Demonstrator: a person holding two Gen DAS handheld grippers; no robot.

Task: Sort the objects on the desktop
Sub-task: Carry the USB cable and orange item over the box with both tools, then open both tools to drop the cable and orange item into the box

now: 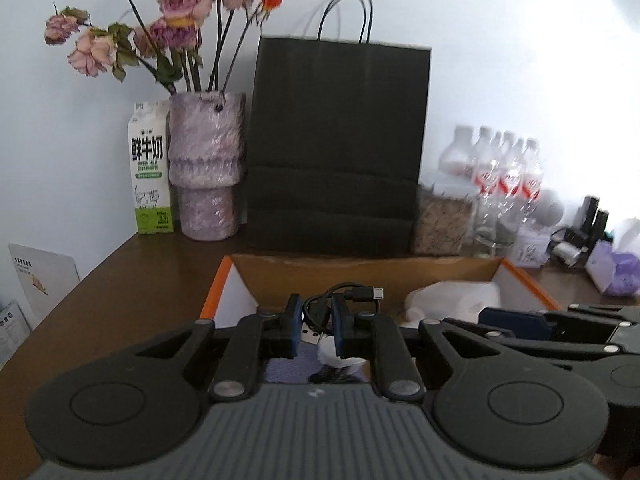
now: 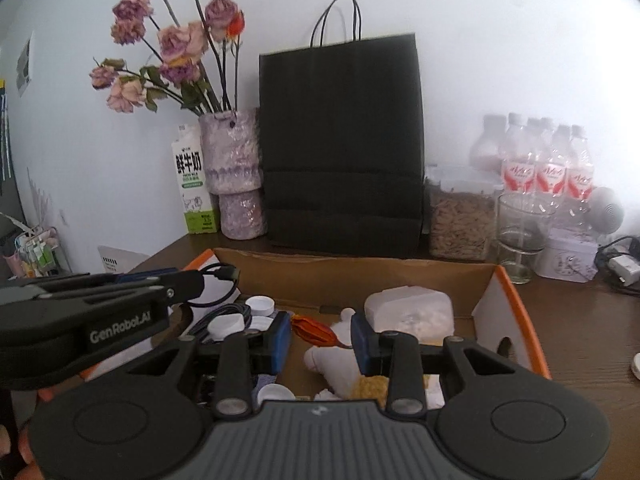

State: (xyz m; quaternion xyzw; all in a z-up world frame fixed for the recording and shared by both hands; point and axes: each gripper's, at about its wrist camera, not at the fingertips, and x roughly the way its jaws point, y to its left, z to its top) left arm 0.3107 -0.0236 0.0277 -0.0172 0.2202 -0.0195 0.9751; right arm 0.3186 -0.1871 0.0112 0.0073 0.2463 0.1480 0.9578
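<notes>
The left gripper (image 1: 316,322) is clenched on a coiled black USB cable (image 1: 344,300), held above the cardboard box (image 1: 360,270). The cable is probably light and floppy, so gripping the bundled coil, not a loose plug, looks safest. The right gripper (image 2: 321,342) hangs released over the box.

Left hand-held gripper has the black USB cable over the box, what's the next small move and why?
Probably lift the left hand-held gripper a little: its fingers pinch the black USB cable, whose loops hang just above the clutter in the cardboard box. The right hand-held gripper is open, holding nothing.
</notes>
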